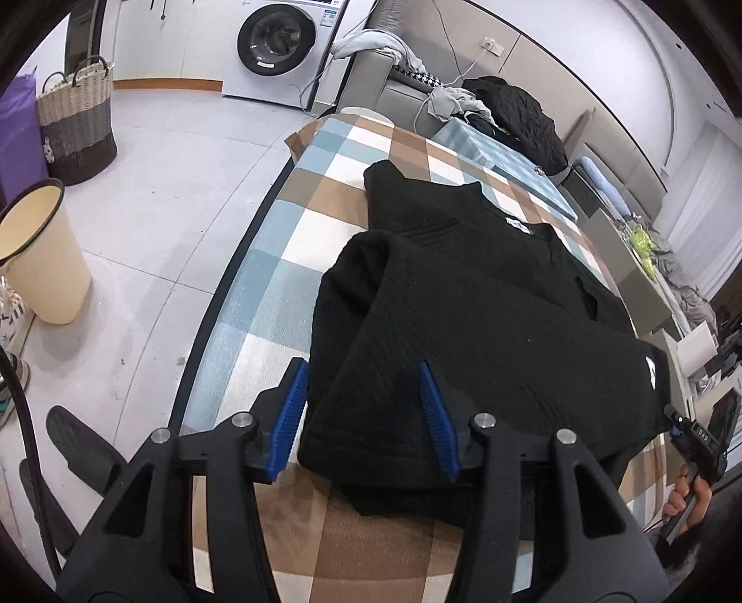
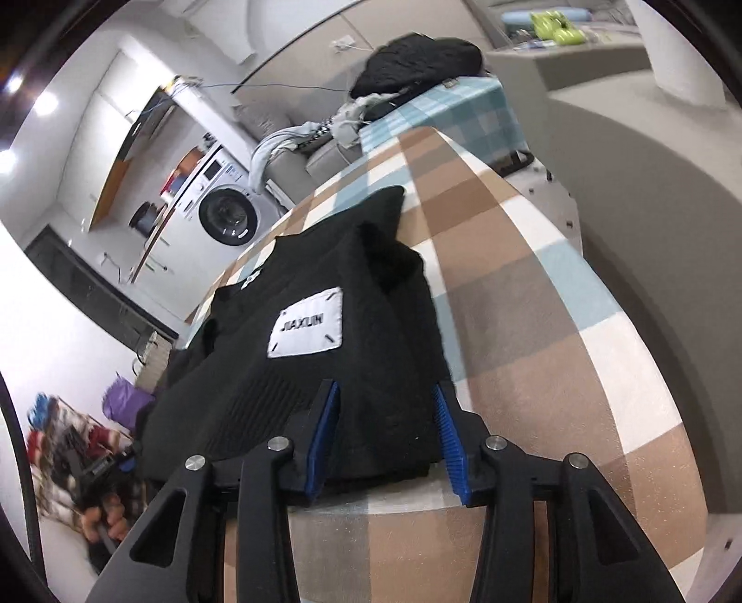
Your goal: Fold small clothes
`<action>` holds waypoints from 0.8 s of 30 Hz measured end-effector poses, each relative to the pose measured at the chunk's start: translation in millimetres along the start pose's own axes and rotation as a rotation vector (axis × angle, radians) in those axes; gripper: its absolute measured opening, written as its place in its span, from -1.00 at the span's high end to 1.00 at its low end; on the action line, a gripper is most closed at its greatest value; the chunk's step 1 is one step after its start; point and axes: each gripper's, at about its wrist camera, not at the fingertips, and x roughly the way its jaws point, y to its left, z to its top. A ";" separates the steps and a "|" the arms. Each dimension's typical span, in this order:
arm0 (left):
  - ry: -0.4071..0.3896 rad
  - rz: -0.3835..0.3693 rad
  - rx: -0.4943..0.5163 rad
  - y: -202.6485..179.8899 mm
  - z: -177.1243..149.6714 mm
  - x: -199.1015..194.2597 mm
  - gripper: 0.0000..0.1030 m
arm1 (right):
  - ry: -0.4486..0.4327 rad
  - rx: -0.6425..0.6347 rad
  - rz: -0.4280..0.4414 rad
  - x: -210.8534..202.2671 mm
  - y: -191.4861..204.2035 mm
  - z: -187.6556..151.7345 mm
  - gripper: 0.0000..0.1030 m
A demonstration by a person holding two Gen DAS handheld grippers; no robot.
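A black textured garment (image 1: 477,301) lies partly folded on the checked table cover (image 1: 278,278). In the left wrist view my left gripper (image 1: 361,385) is open, its blue pads straddling the near folded edge of the cloth. In the right wrist view the same garment (image 2: 324,371) shows a white label (image 2: 307,327). My right gripper (image 2: 385,408) is open, its blue pads on either side of the garment's near edge. The right gripper also shows at the far right of the left wrist view (image 1: 691,436).
A dark jacket (image 1: 519,120) and loose grey clothes (image 1: 454,99) lie at the table's far end by a sofa. A cream bin (image 1: 41,250), a woven basket (image 1: 76,120) and a washing machine (image 1: 278,41) stand on the floor to the left.
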 end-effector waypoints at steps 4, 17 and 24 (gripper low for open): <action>-0.013 -0.024 0.009 -5.1 -4.9 -10.6 0.11 | -0.011 -0.071 0.109 -10.3 19.3 -0.6 0.54; 0.040 0.009 -0.024 3.1 -14.4 -12.8 0.10 | -0.001 -0.039 0.062 10.4 10.6 -0.5 0.78; 0.040 0.004 -0.068 11.5 -15.7 -8.6 -0.03 | -0.003 -0.093 0.090 8.3 23.6 -0.5 0.82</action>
